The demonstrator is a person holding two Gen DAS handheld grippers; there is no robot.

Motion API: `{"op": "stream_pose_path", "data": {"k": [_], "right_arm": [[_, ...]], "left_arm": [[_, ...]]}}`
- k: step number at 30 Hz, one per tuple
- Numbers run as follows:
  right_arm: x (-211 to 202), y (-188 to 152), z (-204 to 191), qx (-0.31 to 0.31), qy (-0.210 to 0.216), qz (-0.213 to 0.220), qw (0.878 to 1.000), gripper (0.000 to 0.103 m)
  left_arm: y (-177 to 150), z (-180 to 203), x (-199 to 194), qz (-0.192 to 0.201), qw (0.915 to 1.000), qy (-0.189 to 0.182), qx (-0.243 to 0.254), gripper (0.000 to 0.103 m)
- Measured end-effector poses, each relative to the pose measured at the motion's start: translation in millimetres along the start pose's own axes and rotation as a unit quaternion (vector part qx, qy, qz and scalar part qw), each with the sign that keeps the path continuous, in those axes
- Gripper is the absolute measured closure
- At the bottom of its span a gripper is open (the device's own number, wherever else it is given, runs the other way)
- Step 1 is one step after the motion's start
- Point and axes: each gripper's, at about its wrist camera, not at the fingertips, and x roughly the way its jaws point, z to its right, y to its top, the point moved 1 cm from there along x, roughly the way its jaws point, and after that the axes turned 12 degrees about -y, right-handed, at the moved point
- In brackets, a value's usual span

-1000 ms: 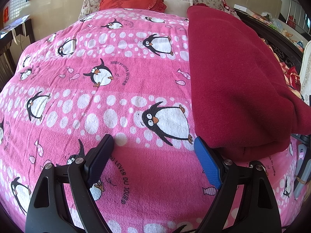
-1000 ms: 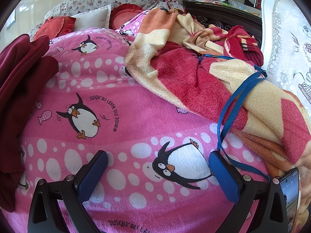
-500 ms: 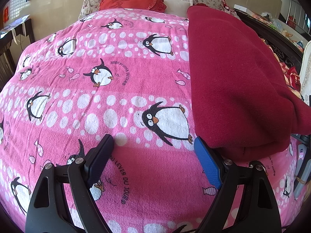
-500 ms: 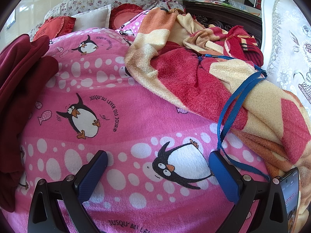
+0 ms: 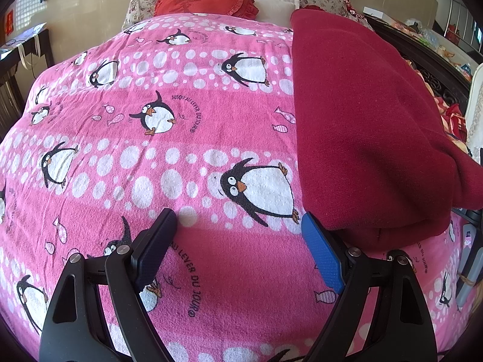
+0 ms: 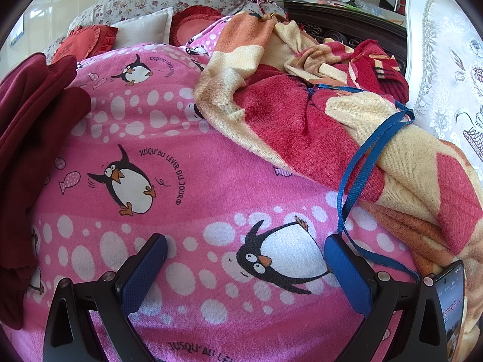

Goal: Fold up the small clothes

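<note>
A dark red garment [image 5: 368, 120] lies spread on the right part of a pink penguin-print bedspread [image 5: 157, 163]. Its near edge lies just beyond my left gripper's right finger. My left gripper [image 5: 238, 226] is open and empty, low over the bedspread. In the right wrist view the same red garment [image 6: 33, 138] lies bunched at the left edge. My right gripper [image 6: 246, 250] is open and empty over the bedspread [image 6: 187, 181], well to the right of the garment.
A crumpled red, cream and orange blanket [image 6: 332, 114] with a blue strap [image 6: 368, 157] lies to the right. A phone [image 6: 451, 304] lies by the right finger. Red cushions [image 5: 205, 0] and pillows line the headboard. A dark wooden frame [image 6: 338, 30] stands behind.
</note>
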Motion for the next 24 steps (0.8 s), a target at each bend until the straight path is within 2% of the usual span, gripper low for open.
{"op": "stream_pose_path", "data": {"k": [24], "right_arm": [[0.9,0.1,-0.1,0.0,0.0,0.0,1.0,0.0]], "left_arm": [[0.0,-1.0,-0.3,0.001,1.0,-0.002,-0.002,0.018]]}}
